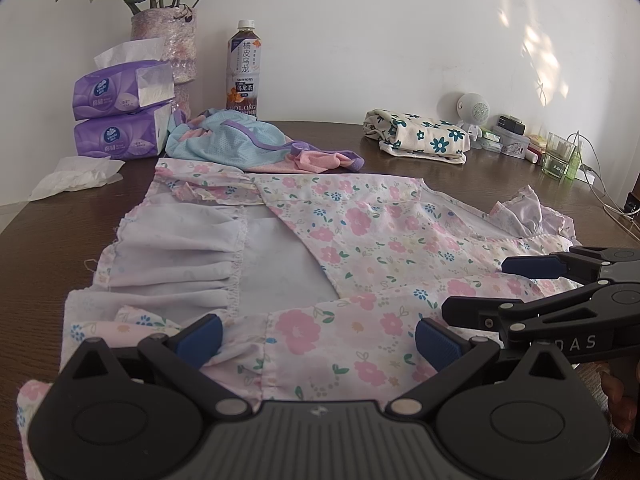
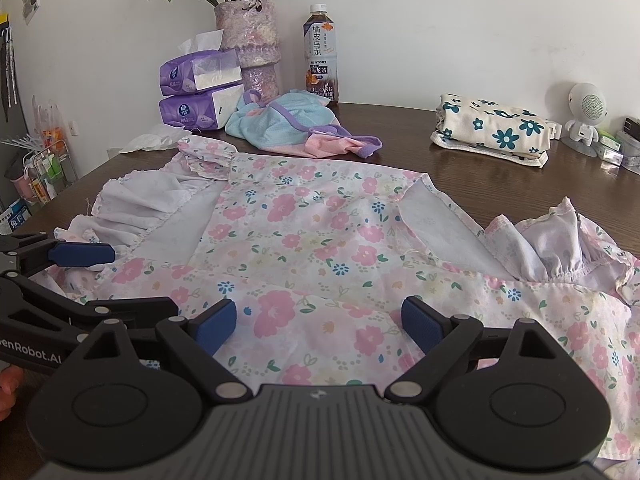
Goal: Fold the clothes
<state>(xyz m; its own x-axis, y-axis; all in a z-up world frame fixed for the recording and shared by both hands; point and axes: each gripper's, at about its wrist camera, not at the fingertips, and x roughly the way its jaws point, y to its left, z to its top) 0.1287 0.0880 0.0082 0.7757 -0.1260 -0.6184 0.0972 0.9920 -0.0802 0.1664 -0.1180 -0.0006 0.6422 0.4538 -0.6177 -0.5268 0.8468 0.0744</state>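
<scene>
Left wrist view: both claws spread, floral dress's (image 1: pixel 360 232) near hem hidden beneath left claw (image 1: pixel 318 340).

Dark wooden desk (image 2: pixel 460 168) against a white wall. Spread flat across the middle: pink floral dress (image 2: pixel 304 220). Behind it, crumpled blue-and-pink garment (image 2: pixel 288 124), two stacked purple tissue packs (image 2: pixel 196 92), vase (image 2: pixel 252 40), tea bottle (image 2: pixel 320 56), loose tissue (image 1: pixel 76 176). Far right: folded floral cloth (image 2: pixel 492 128), small white robot figure (image 2: pixel 584 116).
</scene>
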